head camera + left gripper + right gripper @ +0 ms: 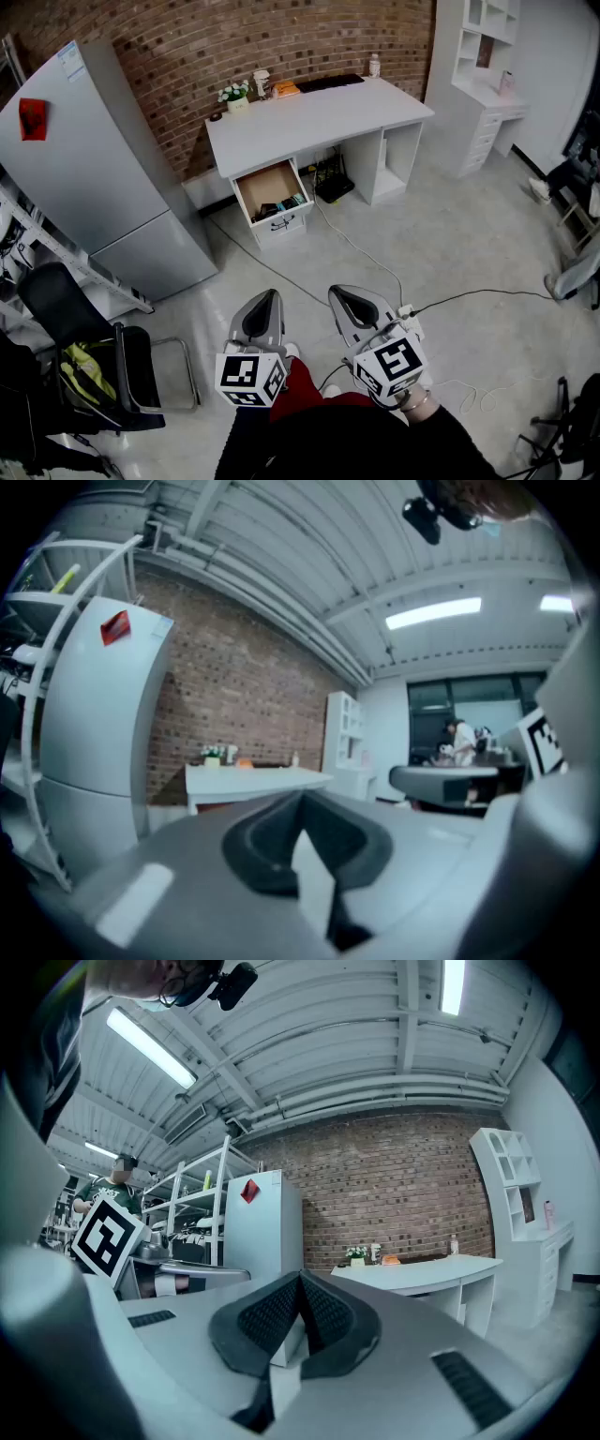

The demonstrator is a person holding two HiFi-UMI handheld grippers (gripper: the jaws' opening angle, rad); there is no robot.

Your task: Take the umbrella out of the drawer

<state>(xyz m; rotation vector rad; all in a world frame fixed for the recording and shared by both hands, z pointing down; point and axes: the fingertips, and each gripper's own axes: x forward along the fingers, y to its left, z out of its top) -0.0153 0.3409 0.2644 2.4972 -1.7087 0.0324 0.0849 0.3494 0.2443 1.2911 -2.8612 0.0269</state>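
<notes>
Umbrella not yet taken out: it presumably lies among dark things [278, 208] in the open drawer [265, 183] under the left end of the far tabletop [309, 117], well apart from the near left claw [270, 298] and right claw [337, 295], both pressed together and empty.

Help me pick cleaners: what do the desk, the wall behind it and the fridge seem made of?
Desk: probably white laminated or painted board, smooth and matte, with flat square edges.
Wall behind it: bare red-brown brick, pale mortar lines showing.
Fridge: likely painted sheet metal, smooth grey with a soft sheen.
</notes>
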